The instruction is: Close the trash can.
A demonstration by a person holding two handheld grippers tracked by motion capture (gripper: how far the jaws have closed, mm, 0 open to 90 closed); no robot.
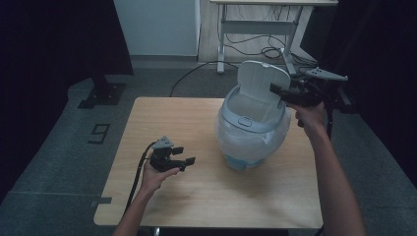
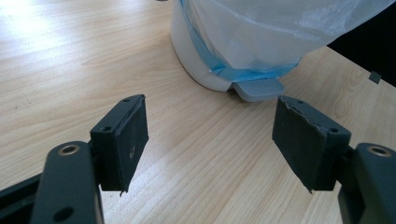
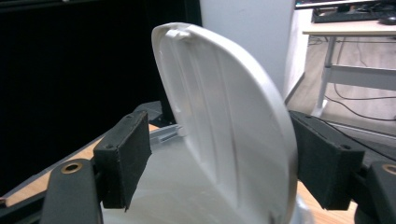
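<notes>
Right now a white pedal bin [image 1: 252,129], lined with a clear plastic bag [image 1: 246,140], stands on the wooden table [image 1: 206,196] toward its far right part, with its lid [image 1: 262,81] raised upright. The right gripper [image 1: 276,90] sits at the lid's right edge; in the right gripper view the lid [image 3: 233,130] stands between the two jaws, which are spread wide. The left pad is clearly off the plastic, and the right pad sits just beside the rim, so the grip looks released rather than pinching. The left gripper [image 1: 184,156] hovers low over the table, near the bin's left side, jaws also wide apart with nothing between them; in the left gripper view they face the bin's grey foot pedal [image 2: 258,88] at the base.

The main risk is the lid. If it is not past its balance point, it could drop shut once the right gripper backs off, or a pad could catch the rim on the way out and pull the lid, or the light bin, over. The loose bag hanging over the rim could also snag on a jaw and drag out of place.
</notes>
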